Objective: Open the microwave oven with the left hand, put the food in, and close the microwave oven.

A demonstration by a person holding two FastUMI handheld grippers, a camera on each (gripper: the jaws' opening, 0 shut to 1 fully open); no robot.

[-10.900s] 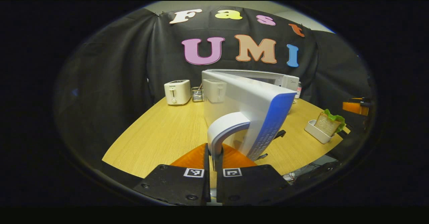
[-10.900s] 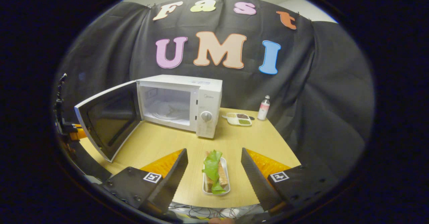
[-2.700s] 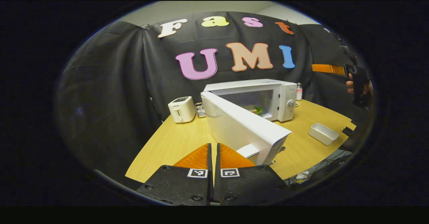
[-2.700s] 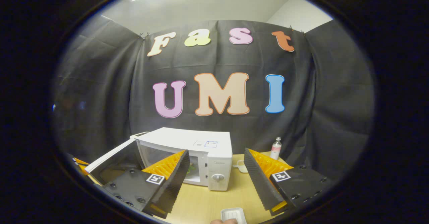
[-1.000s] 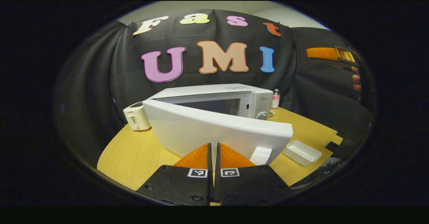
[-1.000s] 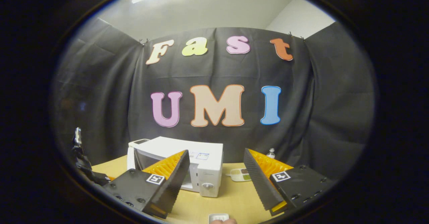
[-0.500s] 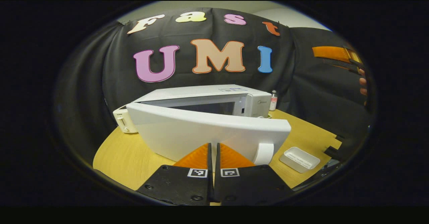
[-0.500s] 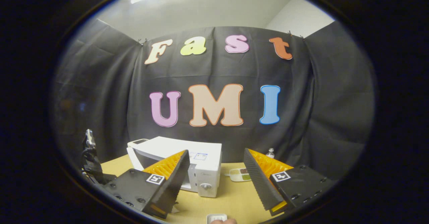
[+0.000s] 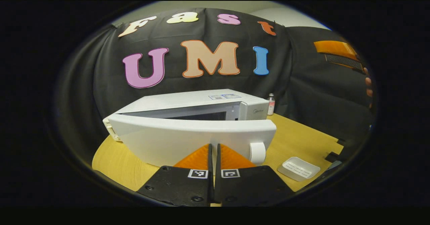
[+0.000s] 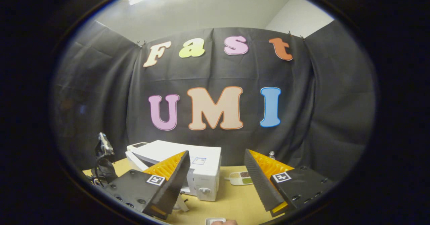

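**Door nearly shut; left gripper pushing, food already inside**

Change since the last frames: in the left gripper view the microwave door (image 9: 188,137) has swung further toward the microwave oven (image 9: 201,100). Half a second ago the gap at the latch side was wider; now only a thin dark wedge of cavity shows above the door's top edge. The left gripper (image 9: 213,151) has its orange fingers pressed together, nothing between them, tips up against the door's outer face just beside the white handle (image 9: 257,152). Judgement: this is the closing push, last step of the task; the door is not yet latched.

Food: cannot be seen now. It was visible inside the cavity 2.7 s ago, and the white tray (image 9: 298,168) near the front right corner of the tabletop (image 9: 302,141) lies empty, so the food is taken to be in the oven.

Left gripper view adds, toward the back right of the tabletop, a small bottle (image 9: 271,104), and farther off at right the right gripper's orange fingers with the hand that holds it.

Right gripper view: right gripper (image 10: 216,181) spread wide, holding nothing, raised and well apart from the oven. Between its fingers it shows the oven's control knob (image 10: 204,190) and a divided dish (image 10: 241,178) on the tabletop beyond, plus the door standing slightly ajar on the oven's left.
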